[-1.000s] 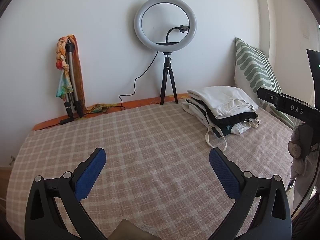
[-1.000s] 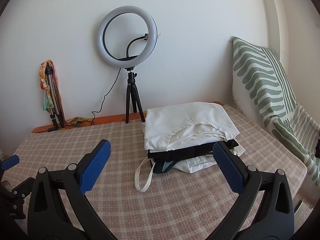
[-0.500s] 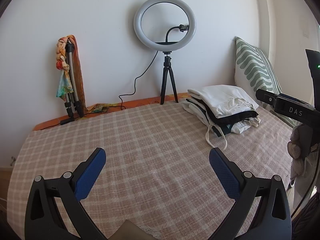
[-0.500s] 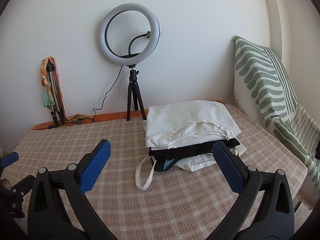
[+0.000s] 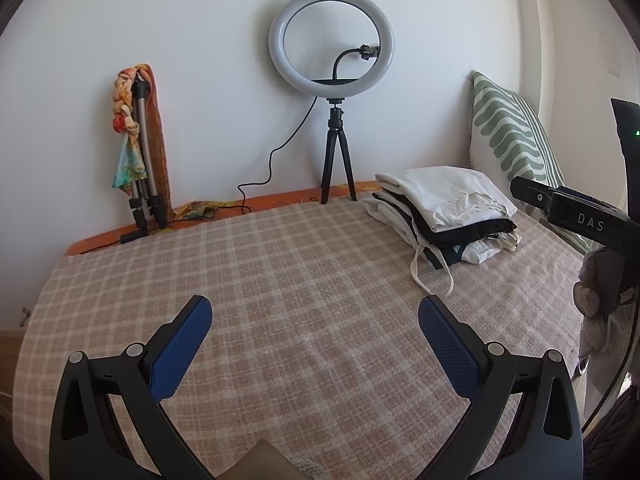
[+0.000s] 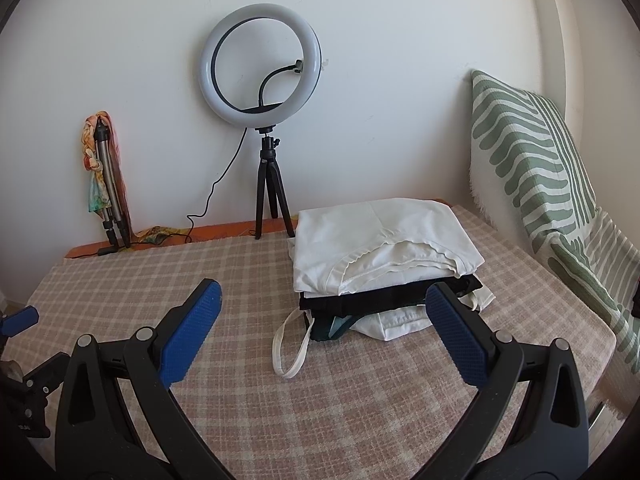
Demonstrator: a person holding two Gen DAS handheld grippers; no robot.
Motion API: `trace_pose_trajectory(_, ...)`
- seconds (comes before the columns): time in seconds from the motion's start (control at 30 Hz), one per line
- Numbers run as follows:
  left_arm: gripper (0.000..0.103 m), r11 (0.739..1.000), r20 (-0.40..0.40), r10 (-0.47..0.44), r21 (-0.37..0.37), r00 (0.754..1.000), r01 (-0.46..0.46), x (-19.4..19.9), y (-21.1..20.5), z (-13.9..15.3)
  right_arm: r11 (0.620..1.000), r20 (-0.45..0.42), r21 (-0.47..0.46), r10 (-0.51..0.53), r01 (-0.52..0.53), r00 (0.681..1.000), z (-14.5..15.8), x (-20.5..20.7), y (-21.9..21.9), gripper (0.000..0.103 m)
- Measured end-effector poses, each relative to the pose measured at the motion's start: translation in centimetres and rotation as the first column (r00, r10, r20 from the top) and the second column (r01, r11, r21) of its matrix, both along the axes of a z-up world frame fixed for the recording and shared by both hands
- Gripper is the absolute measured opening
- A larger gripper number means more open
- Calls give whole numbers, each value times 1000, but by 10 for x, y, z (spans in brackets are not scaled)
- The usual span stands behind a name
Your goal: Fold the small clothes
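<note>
Hovering above a bed covered in a pink and cream checked blanket (image 5: 304, 280), the left gripper (image 5: 314, 312) fills the bottom of its own view, its two blue-padded fingers (image 5: 180, 348) spread wide with nothing between them. The right gripper (image 6: 324, 300) sits at the bottom of the right wrist view in the same way, spread wide and empty, just in front of a stack of folded clothes (image 6: 380, 256). That stack lies at the centre right of the right wrist view and at the right of the left wrist view, toward the far right part of the bed. A white garment (image 6: 372, 236) is on top, a black layer (image 6: 360, 300) lies under it, and more white fabric and a dark green piece show at the bottom. A cream strap loop (image 6: 290, 344) trails from the stack onto the blanket toward the bottom of the frame. In the upper centre of both views a ring light (image 5: 331, 40) stands on a small black tripod (image 5: 338, 164) against a white wall, its cable running down to the left. At the left, a folded silver tripod (image 5: 144, 160) leans on the wall with a colourful scarf (image 5: 128, 132) draped over it. A green and white patterned pillow (image 6: 532, 168) leans at the right edge. At the right edge of the left wrist view, part of the other gripper's black body is visible, lettered DAS.
</note>
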State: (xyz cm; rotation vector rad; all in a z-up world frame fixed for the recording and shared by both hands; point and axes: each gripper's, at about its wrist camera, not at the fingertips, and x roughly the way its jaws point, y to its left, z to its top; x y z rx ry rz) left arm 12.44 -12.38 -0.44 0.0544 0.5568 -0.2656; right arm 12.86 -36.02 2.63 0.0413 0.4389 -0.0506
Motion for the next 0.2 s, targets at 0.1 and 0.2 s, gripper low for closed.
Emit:
trace_pose_trajectory(0.1,103,1000,0,3,3,1000,-3,0,0,0,1000,0,-3,2,-2,1000,-1,1,0,103)
trace_pose_trajectory(0.2,103,1000,-1,5,1,1000,-5,0,1,0,1000,-1,1,2,-2,1000,-1,0,0,103)
